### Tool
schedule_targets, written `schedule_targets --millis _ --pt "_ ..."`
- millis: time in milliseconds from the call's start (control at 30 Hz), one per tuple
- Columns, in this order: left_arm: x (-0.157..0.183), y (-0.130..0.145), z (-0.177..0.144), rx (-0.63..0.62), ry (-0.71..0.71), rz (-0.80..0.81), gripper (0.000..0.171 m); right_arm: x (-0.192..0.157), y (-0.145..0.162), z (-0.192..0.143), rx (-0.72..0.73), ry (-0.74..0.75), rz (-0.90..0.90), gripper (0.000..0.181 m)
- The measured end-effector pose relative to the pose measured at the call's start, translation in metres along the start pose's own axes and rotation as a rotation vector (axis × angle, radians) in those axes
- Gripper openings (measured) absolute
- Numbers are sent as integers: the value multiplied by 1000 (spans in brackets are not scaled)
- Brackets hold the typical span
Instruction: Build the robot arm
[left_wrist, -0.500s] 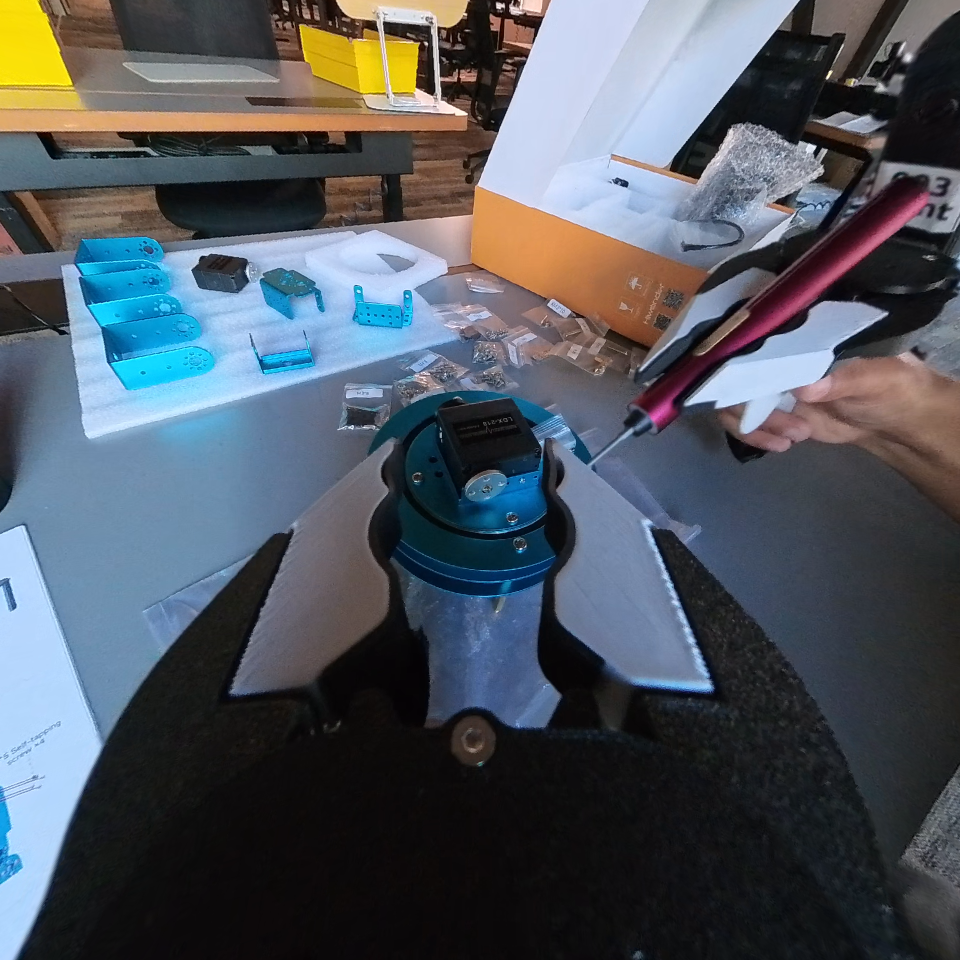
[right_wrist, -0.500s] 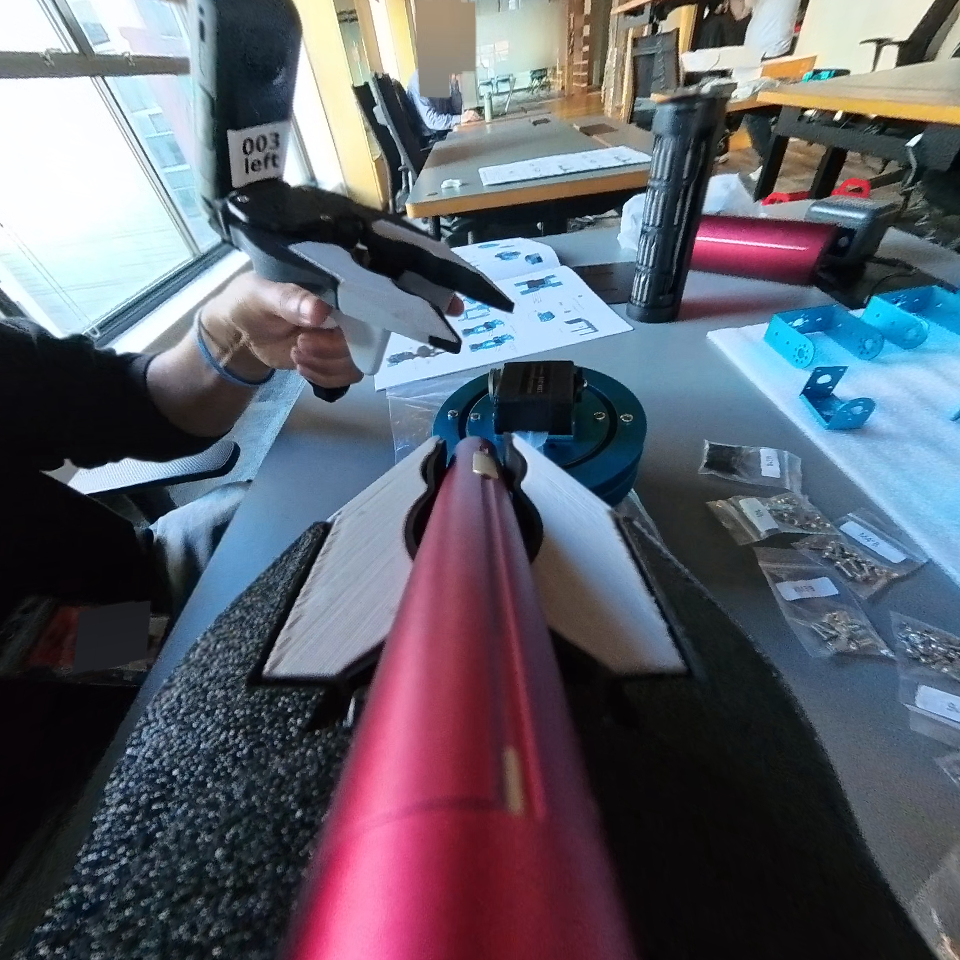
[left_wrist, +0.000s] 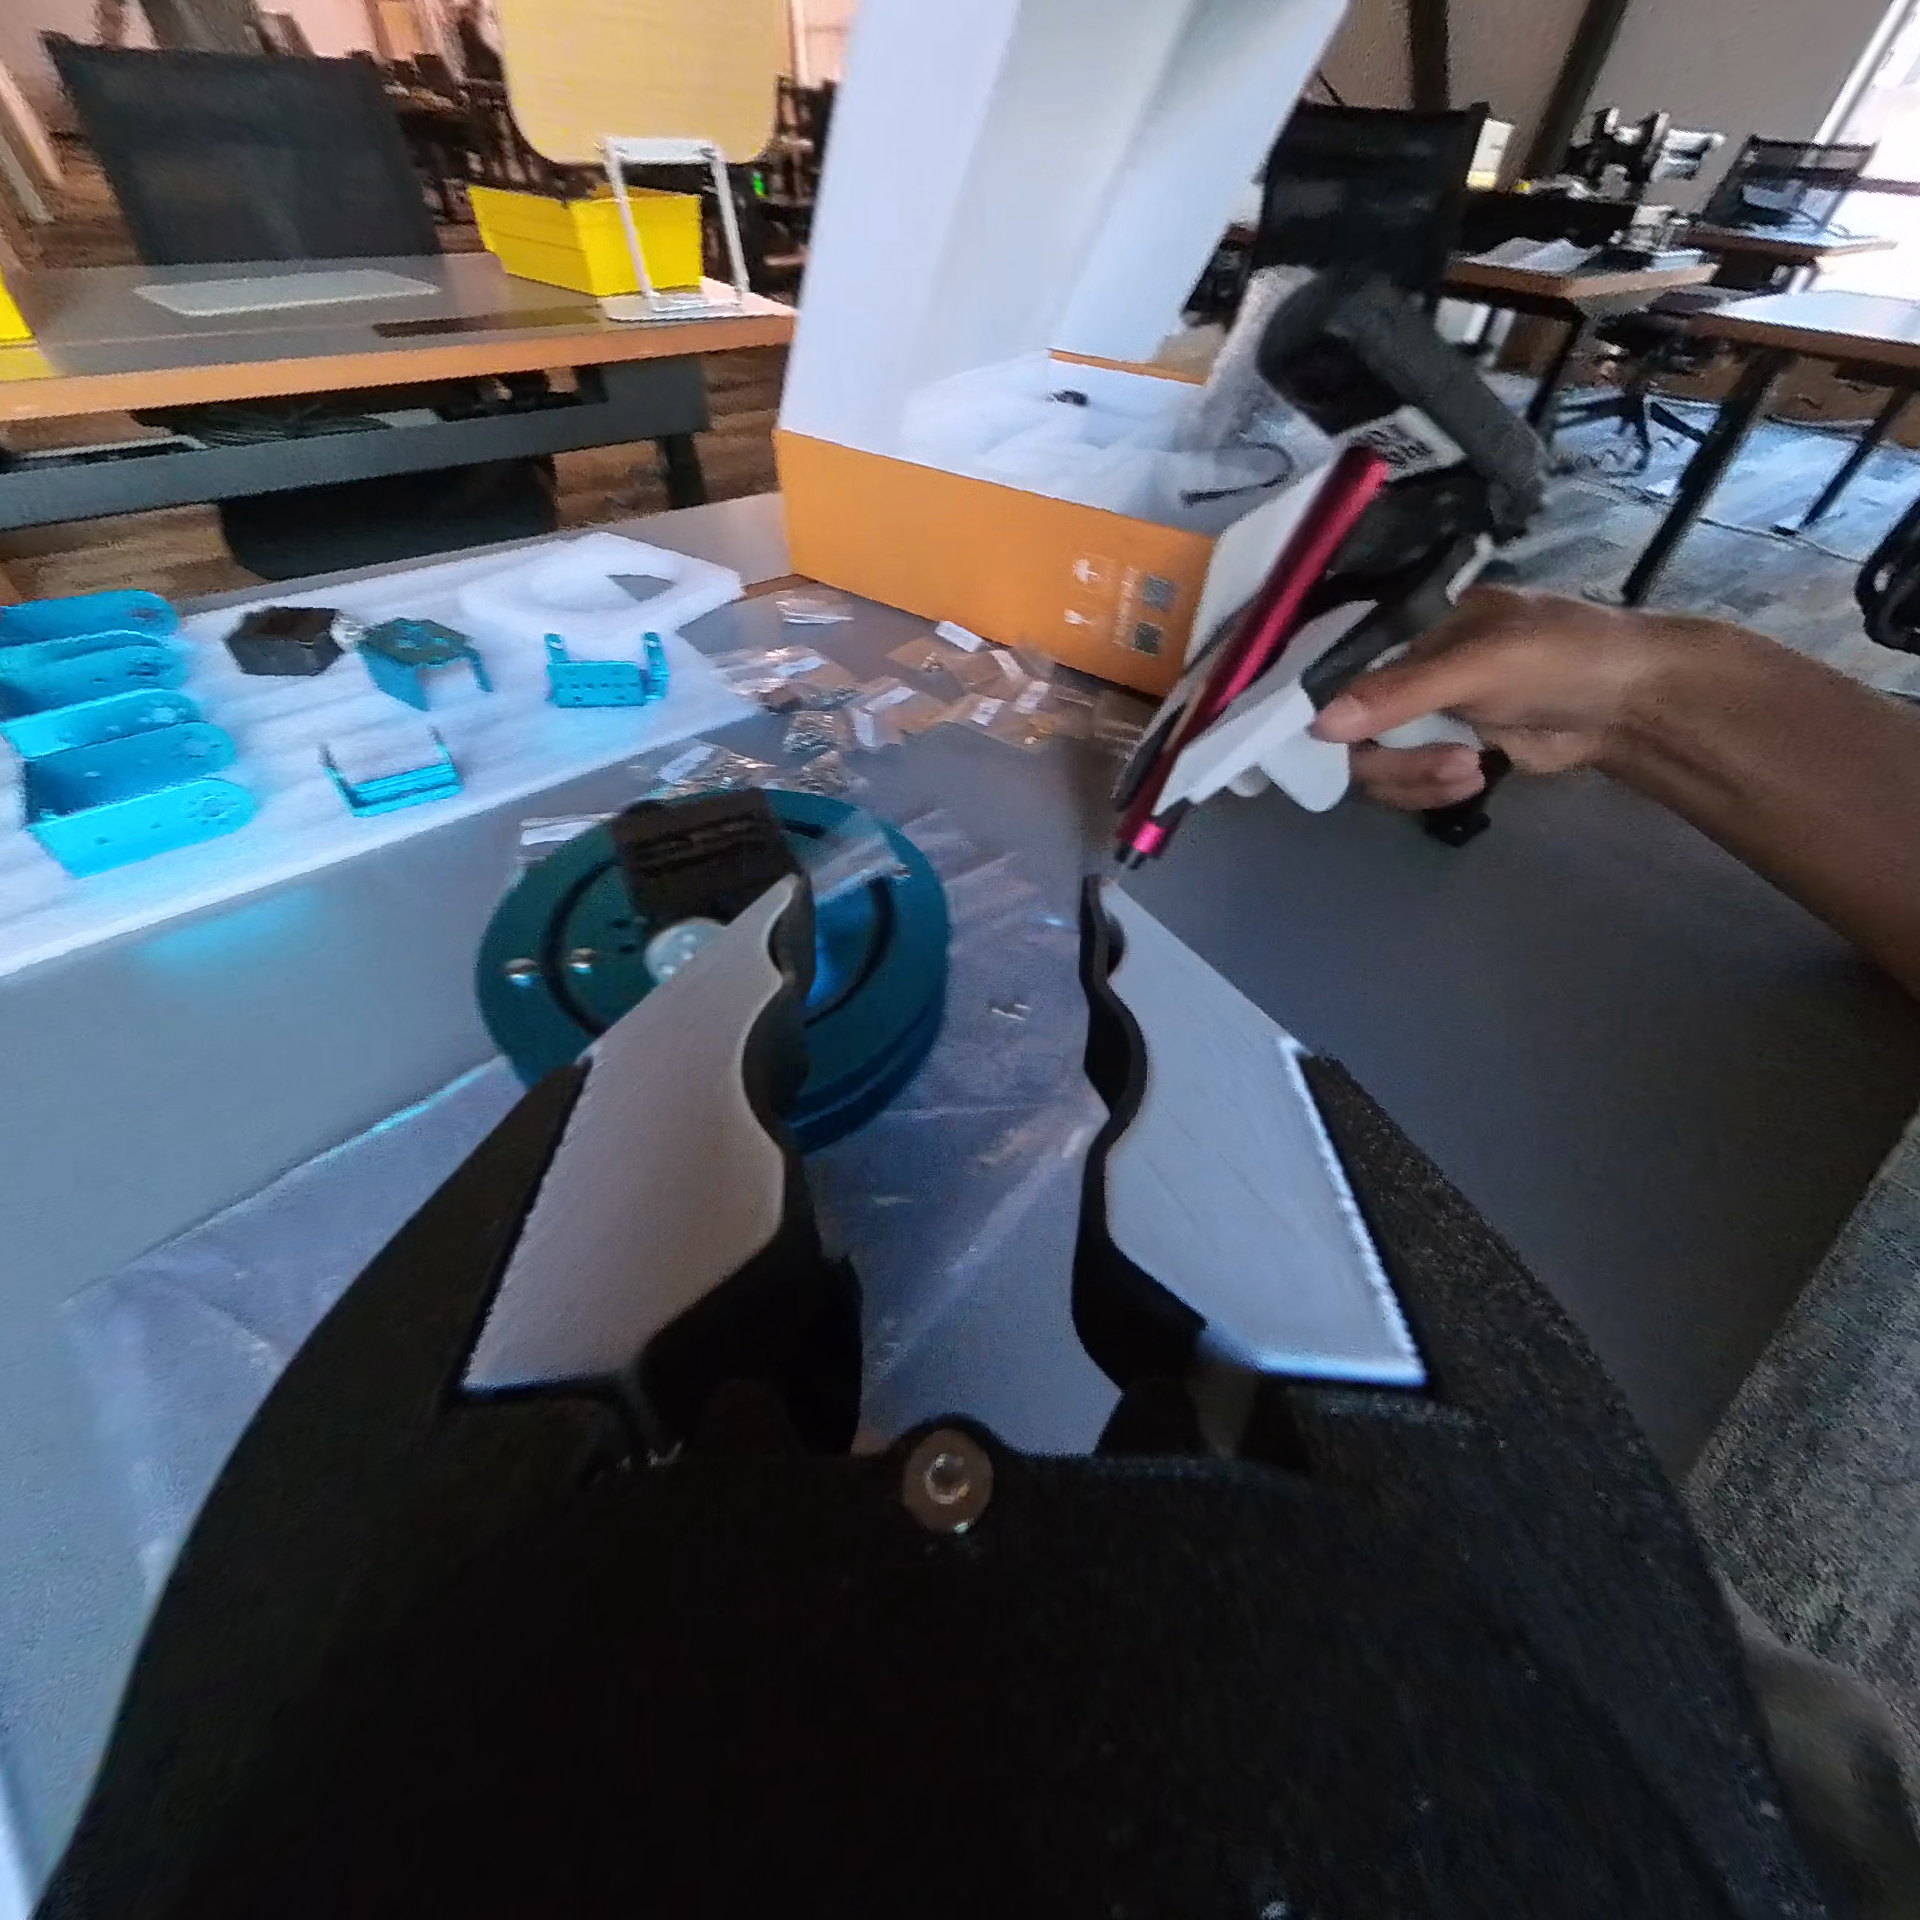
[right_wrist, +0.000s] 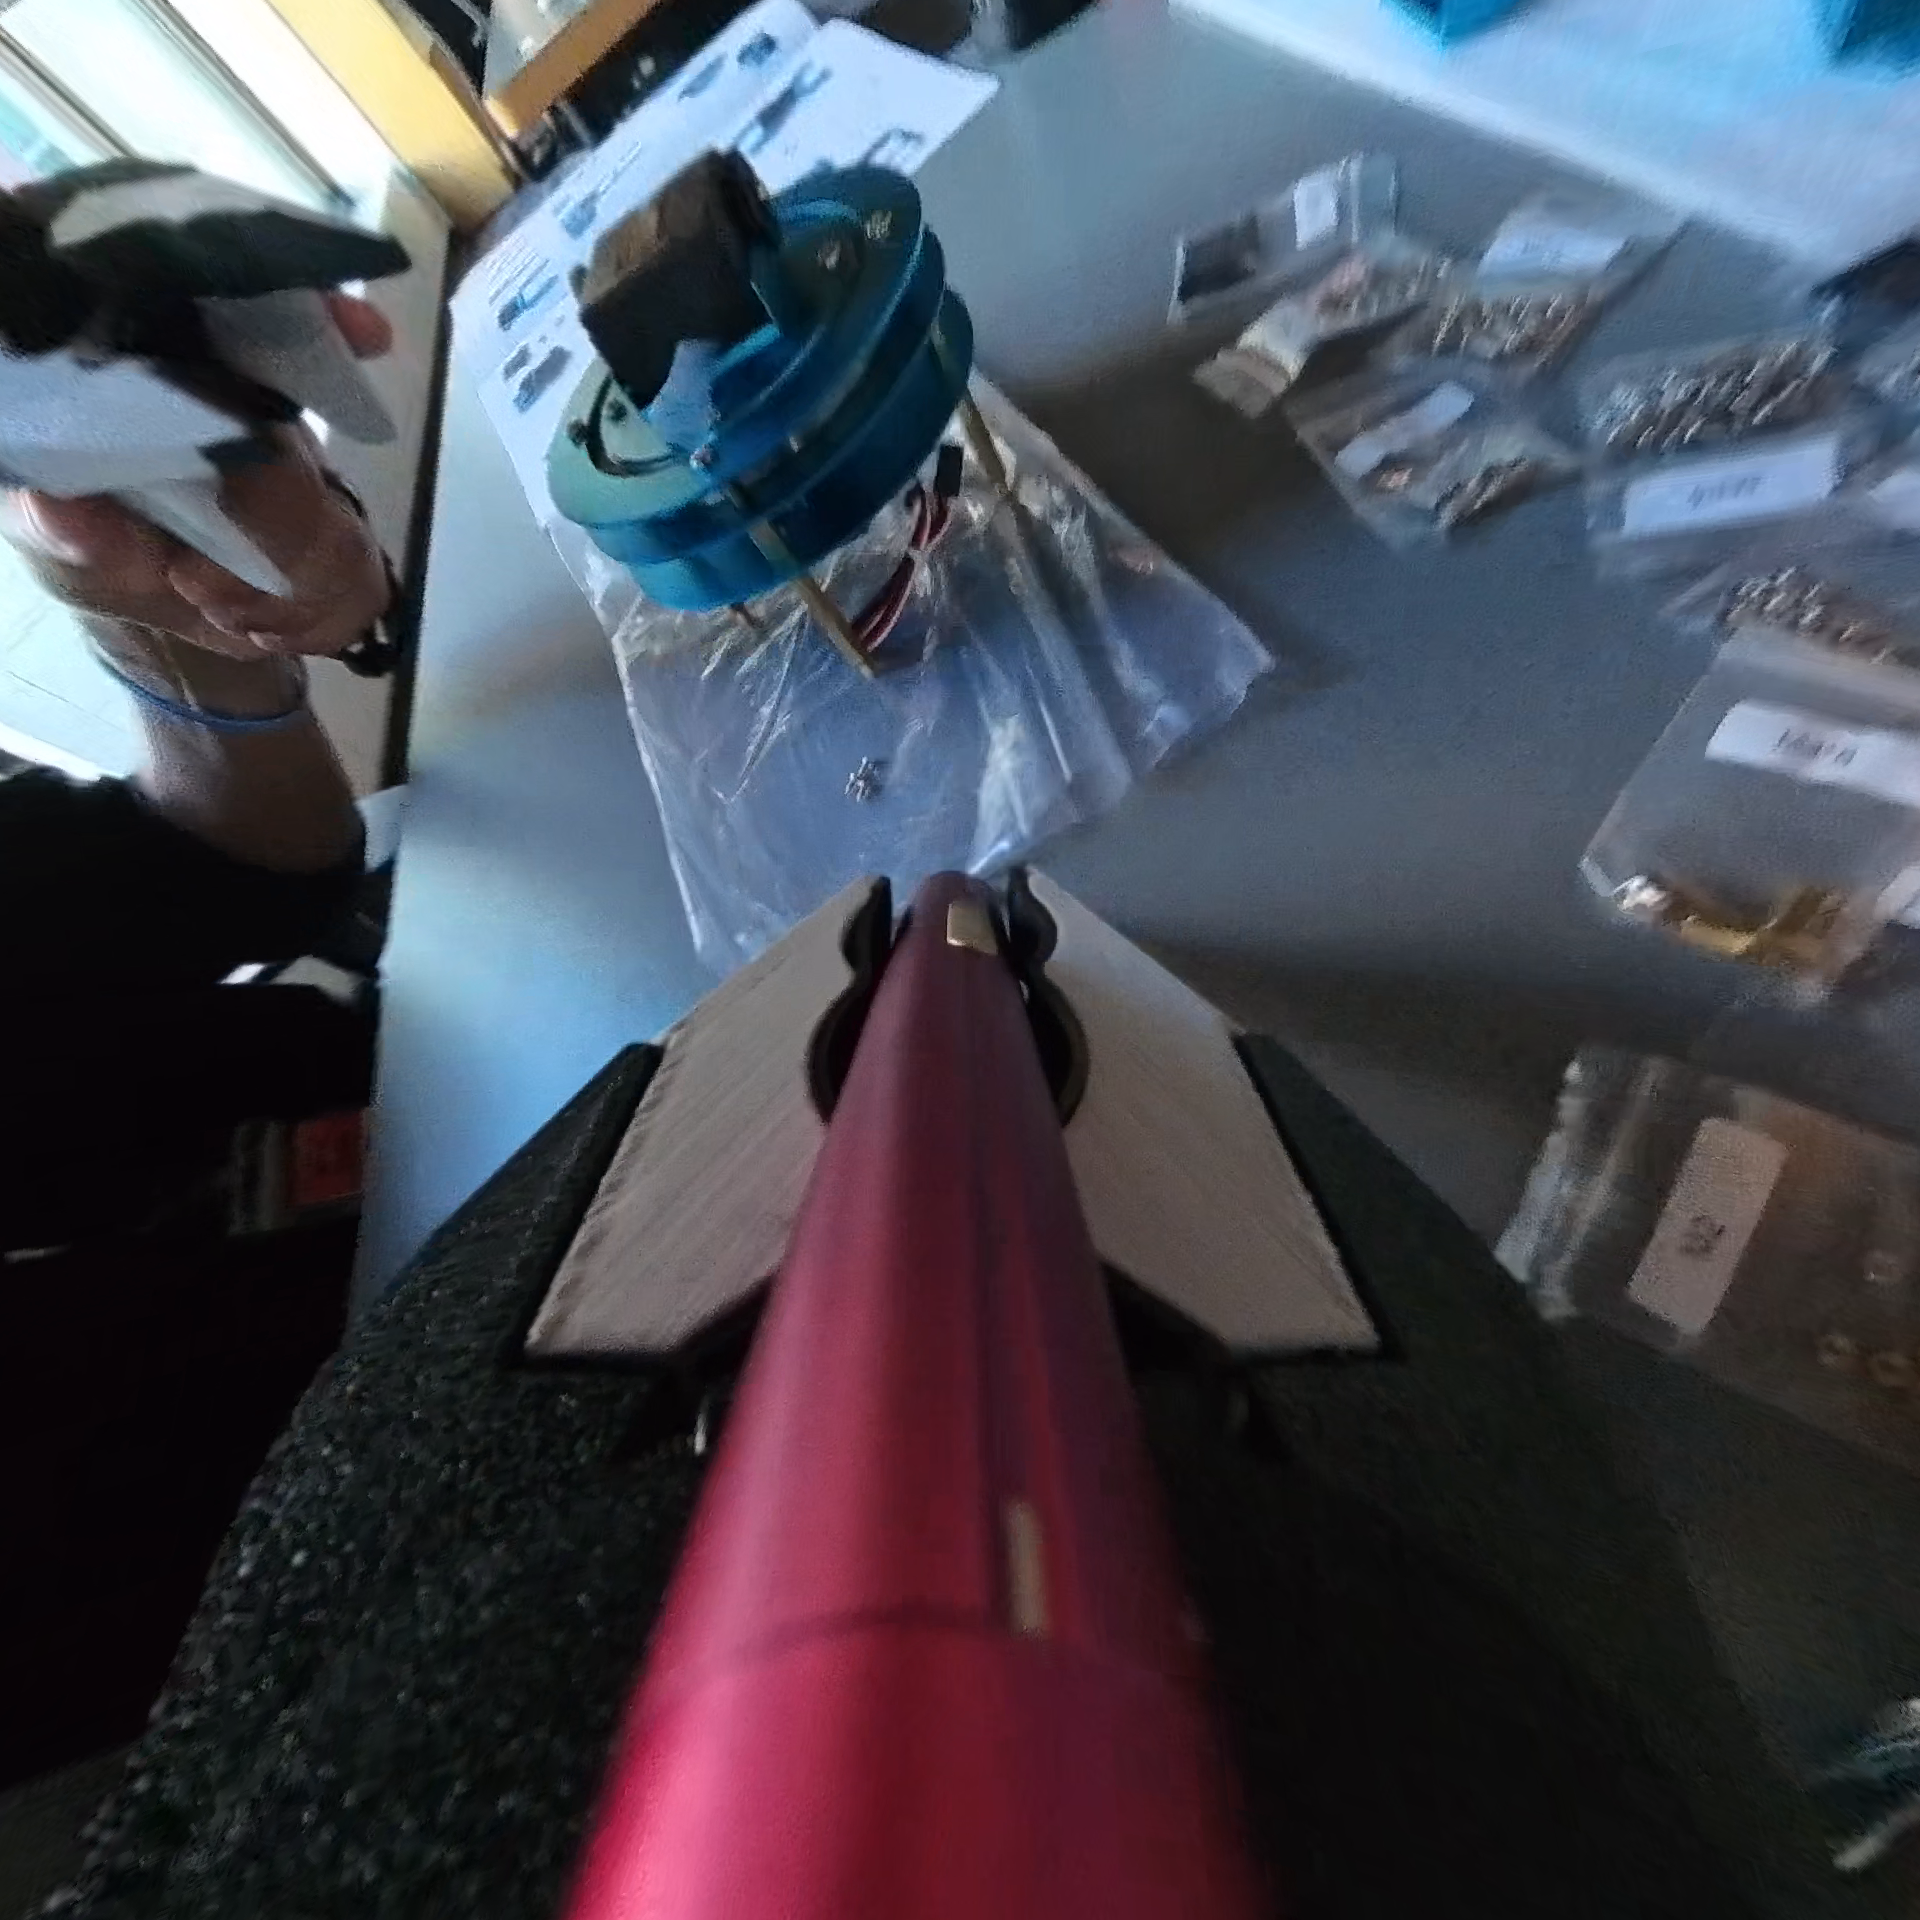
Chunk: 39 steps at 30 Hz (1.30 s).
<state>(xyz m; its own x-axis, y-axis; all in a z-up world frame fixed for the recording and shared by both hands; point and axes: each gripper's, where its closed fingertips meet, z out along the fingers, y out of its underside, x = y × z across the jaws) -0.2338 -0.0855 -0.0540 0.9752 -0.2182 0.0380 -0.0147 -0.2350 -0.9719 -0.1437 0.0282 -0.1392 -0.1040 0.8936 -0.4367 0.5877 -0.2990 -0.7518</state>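
Observation:
My left gripper (left_wrist: 940, 914) is open and empty, low over a clear plastic bag (left_wrist: 966, 1122). A round blue base (left_wrist: 540, 977) with a black servo (left_wrist: 696, 847) on top stands just left of its left finger. My right gripper (right_wrist: 951, 894) is shut on a red screwdriver (right_wrist: 935, 1299). In the left wrist view the screwdriver (left_wrist: 1257, 665) points steeply down, with its tip just beyond my left gripper's right finger. In the right wrist view the blue base (right_wrist: 769, 436) stands on thin brass posts on the bag (right_wrist: 883, 748), ahead of the screwdriver.
An open orange and white box (left_wrist: 987, 582) stands behind. A white foam sheet (left_wrist: 260, 852) at the left carries blue brackets (left_wrist: 135, 821). Several small bags of screws (right_wrist: 1455, 416) lie to the right, and a printed sheet (right_wrist: 727, 135) lies beyond the base. My hands' fingertips stand some 15 centimetres from each other.
My left gripper has opened, let go of the blue base and shifted to the right of it. My right gripper has tipped the screwdriver steeply downward over the bag.

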Motion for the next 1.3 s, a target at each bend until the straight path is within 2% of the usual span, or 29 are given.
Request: schedule_targets --millis 33,100,167,333,433,500,600,633,667,733,800,900,1000,1133,1267,1300 --pt "6 3 0 -5 11 -1 51 -4 3 0 -21 -38 34 25" --pt "13 7 -2 -3 14 -9 51 -5 2 -6 -18 -44 57 21" --pt "8 11 -4 -11 -20 -20 52 -8 -2 -13 8 -19 -4 21" --pt "-22 8 -14 -14 -125 -105 60 -21 -5 -40 85 138 -289 22" --pt "-25 2 -20 12 -131 -170 60 -23 -10 -67 168 415 -645 21" --pt "4 -6 -15 30 -33 -185 58 -30 -4 -81 105 636 -918 21" --pt "83 -13 12 -16 252 -315 59 -63 -15 -93 60 956 -1338 21" --pt "107 -21 21 -5 362 -415 58 -86 -23 -91 131 988 -1436 21" --pt "129 -29 27 -1 486 -514 58 -108 -26 -84 212 935 -1453 20" --pt "150 -43 36 25 656 -677 58 -136 -31 -78 351 845 -1362 21" --pt "156 -55 37 90 764 -829 56 -157 -34 -76 501 746 -1242 21" --pt "157 -62 33 172 872 -967 28 -171 -38 -78 629 712 -1140 21" --pt "151 -60 33 206 858 -990 23 -169 -38 -75 689 633 -995 22" --pt "122 -60 31 274 755 -985 21 -151 -25 -72 659 559 -790 31" --pt "95 -62 30 303 653 -937 20 -132 -1 -72 565 460 -562 34" --pt "91 -61 33 295 628 -933 20 -127 6 -69 528 436 -509 42"
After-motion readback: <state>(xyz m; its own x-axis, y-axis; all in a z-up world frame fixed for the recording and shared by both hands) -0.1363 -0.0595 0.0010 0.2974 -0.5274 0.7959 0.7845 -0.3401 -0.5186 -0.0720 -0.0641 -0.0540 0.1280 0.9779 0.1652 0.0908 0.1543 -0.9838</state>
